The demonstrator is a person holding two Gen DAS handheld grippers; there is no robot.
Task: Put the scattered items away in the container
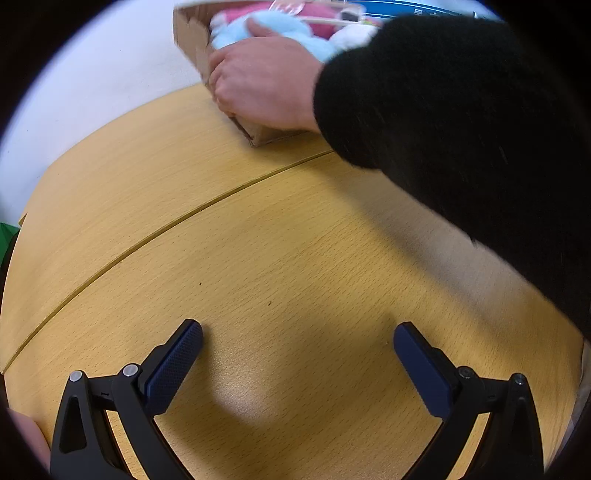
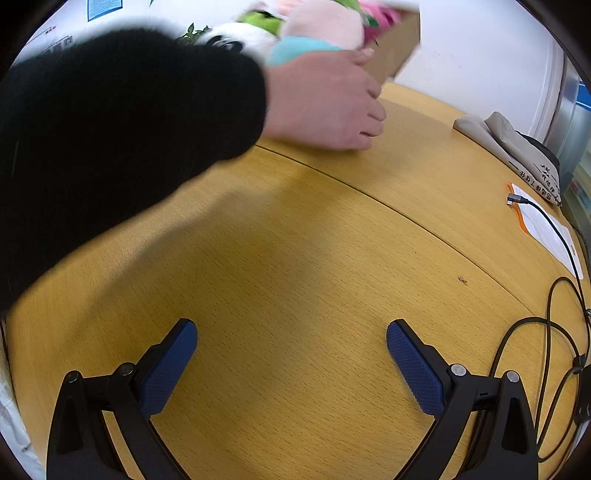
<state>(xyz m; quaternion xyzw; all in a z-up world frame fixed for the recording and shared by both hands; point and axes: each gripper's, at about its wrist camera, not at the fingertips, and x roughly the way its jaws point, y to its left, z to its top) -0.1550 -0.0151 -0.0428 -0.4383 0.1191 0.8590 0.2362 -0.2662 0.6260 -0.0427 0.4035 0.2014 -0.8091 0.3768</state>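
Resting at the far edge of the table (image 1: 280, 258), the cardboard box (image 1: 192, 40) is already full of soft toys (image 1: 258, 29); a bare hand (image 1: 266, 85) in a black sleeve (image 1: 461, 122) grips its near corner. The left gripper (image 1: 297, 350) and right gripper (image 2: 291, 349) hover over bare wood, fingers spread wide and empty. The tidying looks nearly finished. Any next pick calls for first locating a stray item; only a cable (image 2: 546, 332) and paper (image 2: 546, 229) lie near.
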